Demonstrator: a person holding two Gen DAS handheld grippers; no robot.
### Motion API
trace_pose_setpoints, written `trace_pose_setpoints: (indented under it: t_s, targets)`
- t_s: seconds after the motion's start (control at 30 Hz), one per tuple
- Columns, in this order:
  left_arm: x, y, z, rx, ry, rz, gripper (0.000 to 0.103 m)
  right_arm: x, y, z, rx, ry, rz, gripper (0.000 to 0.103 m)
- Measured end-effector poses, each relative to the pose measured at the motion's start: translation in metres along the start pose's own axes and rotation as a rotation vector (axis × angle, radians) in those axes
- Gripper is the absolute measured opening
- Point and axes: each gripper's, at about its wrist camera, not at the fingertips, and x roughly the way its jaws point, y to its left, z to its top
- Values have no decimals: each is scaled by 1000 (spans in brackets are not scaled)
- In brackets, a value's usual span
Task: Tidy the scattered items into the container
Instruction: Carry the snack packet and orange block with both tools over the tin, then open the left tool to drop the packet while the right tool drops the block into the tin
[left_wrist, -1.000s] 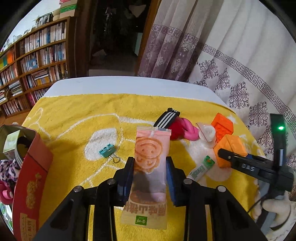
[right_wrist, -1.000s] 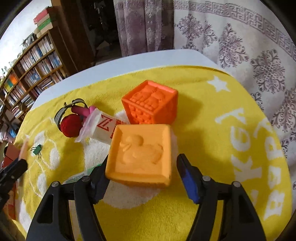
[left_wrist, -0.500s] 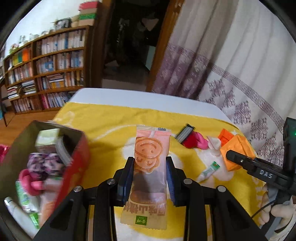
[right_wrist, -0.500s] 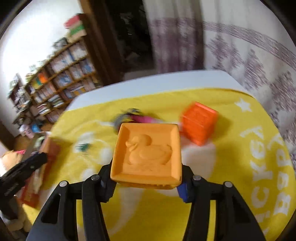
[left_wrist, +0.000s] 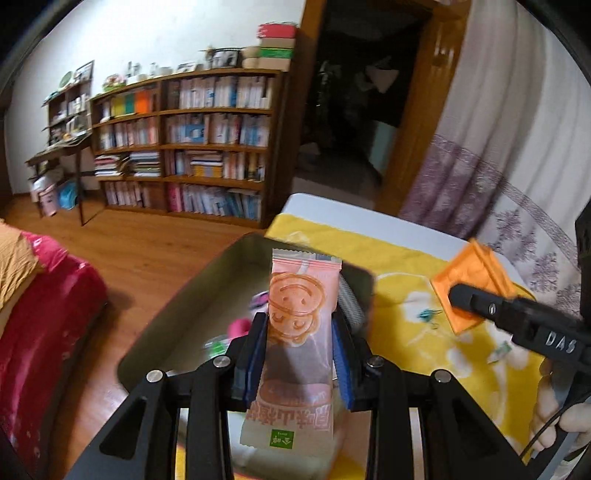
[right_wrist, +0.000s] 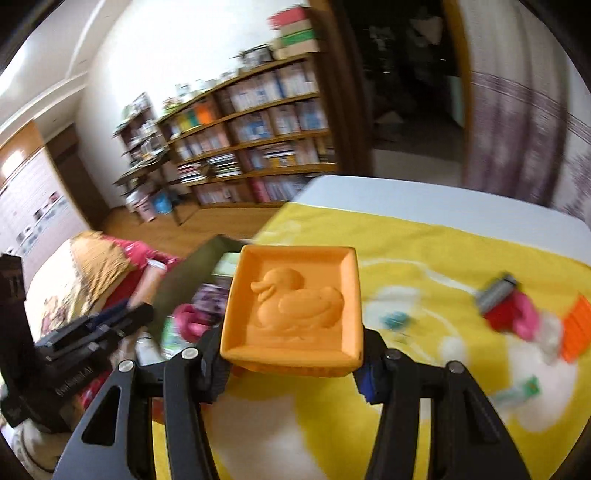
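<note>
In the left view, the left hand-held gripper (left_wrist: 299, 354) is holding a snack packet (left_wrist: 295, 343) upright between its blue pads, just in front of the camera. The packet is thin, glossy plastic with a smiling face printed on it. A second ago it was hanging over the yellow towel (left_wrist: 399, 280); now it is hanging over the open box (left_wrist: 192, 306), so I think it is ready to be dropped.

In the right view, the right hand-held gripper (right_wrist: 291, 354) is clamping an orange block (right_wrist: 295, 302), a hard square cube with a raised duck. It was lying on the towel before and is now lifted, with the box at ten o'clock.

Farther, at three o'clock, a second orange block (right_wrist: 576, 332), a red and pink thing (right_wrist: 513, 317) and a small green clip (right_wrist: 395, 319) are waiting on the soft towel on the desk (right_wrist: 443, 206).
</note>
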Motion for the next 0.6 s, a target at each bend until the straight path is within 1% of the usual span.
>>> trace_pose_setpoints:
  t_s: [0.07,0.1,0.13,0.17,0.2,0.23,0.3,0.37,0.43,0.6]
  targets:
    - [0,10,-5,-17,6,10,35,9,16,4,-23,1,23,58]
    - [1,14,-7,-25,13,11,37,15,22,7,-33,3,35,58]
    - [4,19,-10,-37,25,12,41,21,30,9,-45,7,50,58]
    - [5,22,-11,-48,28,10,59,27,38,10,-60,14,69,58]
    - [6,26,-14,-66,29,14,79,33,44,11,-78,22,90,59]
    - [6,27,-15,-77,23,19,84,39,50,13,-98,27,102,59]
    - [4,31,-17,-96,9,23,84,43,54,13,-118,24,110,61]
    - [5,33,-17,-108,12,23,84,43,56,11,-126,16,116,65]
    - [6,34,-17,-112,17,25,84,40,50,8,-128,10,95,67]
    - [11,26,-17,-110,25,18,84,34,23,0,-45,30,76,67]
